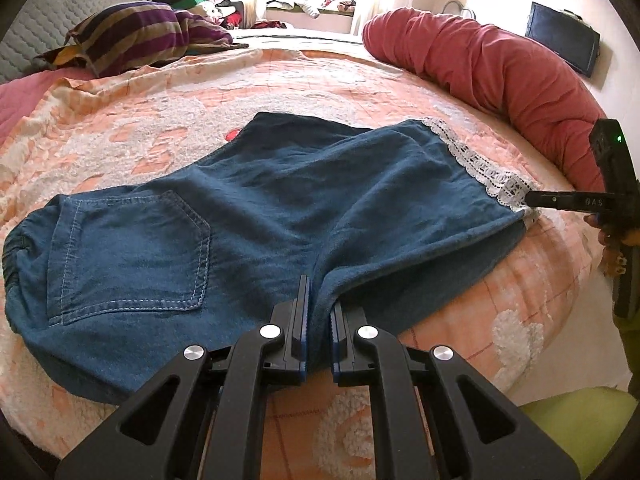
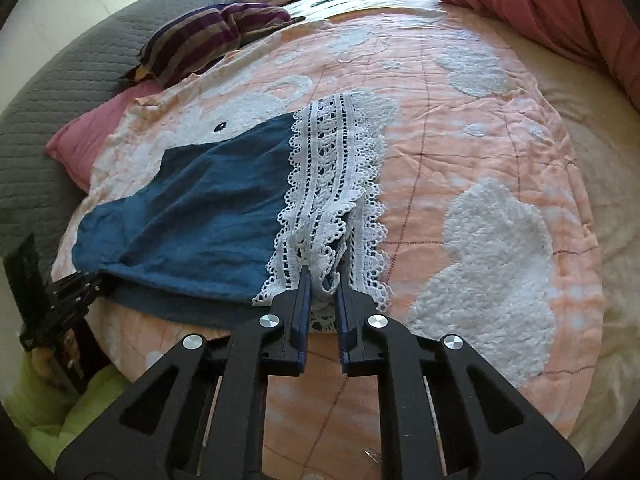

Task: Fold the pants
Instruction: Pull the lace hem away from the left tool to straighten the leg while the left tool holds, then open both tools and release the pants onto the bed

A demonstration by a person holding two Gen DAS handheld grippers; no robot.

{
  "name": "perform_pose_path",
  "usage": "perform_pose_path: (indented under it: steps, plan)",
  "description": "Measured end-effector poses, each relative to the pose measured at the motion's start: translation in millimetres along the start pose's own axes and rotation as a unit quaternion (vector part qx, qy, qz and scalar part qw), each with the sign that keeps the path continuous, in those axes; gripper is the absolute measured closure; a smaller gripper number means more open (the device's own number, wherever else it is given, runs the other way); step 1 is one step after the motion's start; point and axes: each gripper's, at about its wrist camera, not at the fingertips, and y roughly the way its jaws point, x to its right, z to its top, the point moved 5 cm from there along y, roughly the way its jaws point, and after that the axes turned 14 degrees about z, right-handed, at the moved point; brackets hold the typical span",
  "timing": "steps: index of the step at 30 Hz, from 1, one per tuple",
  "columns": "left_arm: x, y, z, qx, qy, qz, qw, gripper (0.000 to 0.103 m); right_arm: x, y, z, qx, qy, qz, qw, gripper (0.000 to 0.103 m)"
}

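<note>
Your left gripper point(image 1: 318, 312) is clamped on the blue denim lace-hemmed pants point(image 1: 256, 208) mid-frame on the peach bedspread point(image 1: 160, 120); your right gripper point(image 2: 323, 284) pinches the hem. Lift both evenly, keeping the fabric taut.

A bed covered by an orange-and-white blanket point(image 1: 160, 128) fills both views. Blue pants point(image 1: 248, 208) lie flat at frame centre. A striped pillow point(image 1: 140, 32) sits upper left, a rolled red quilt point(image 1: 500, 68) upper right, a pink pillow point(image 2: 88, 136) at left.
</note>
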Motion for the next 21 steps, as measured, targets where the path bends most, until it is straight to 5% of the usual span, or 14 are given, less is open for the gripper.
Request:
perform_pose_path:
  steps: [8,11,15,21]
  plan:
    - [4.6,5.2,-7.1,-0.016,0.015,-0.003,0.9998,0.092,9.0,-0.5,-6.8,-0.011,0.005,-0.008,1.000,0.094]
    - [1.4,5.2,-7.5,-0.020,0.006,-0.010,0.9997,0.090,9.8,-12.3,-0.6,0.005,-0.006,-0.035,0.999,0.076]
    - [-1.6,-5.3,-10.4,-0.015,0.009,-0.012,0.9998,0.056,-3.6,-35.7,16.8,0.053,-0.046,-0.043,0.997,0.073]
    - [-54.6,-37.4,-7.2,0.014,-0.058,0.011,0.9982,0.037,-54.2,2.8,16.7,0.017,-0.128,0.009,0.992,0.065]
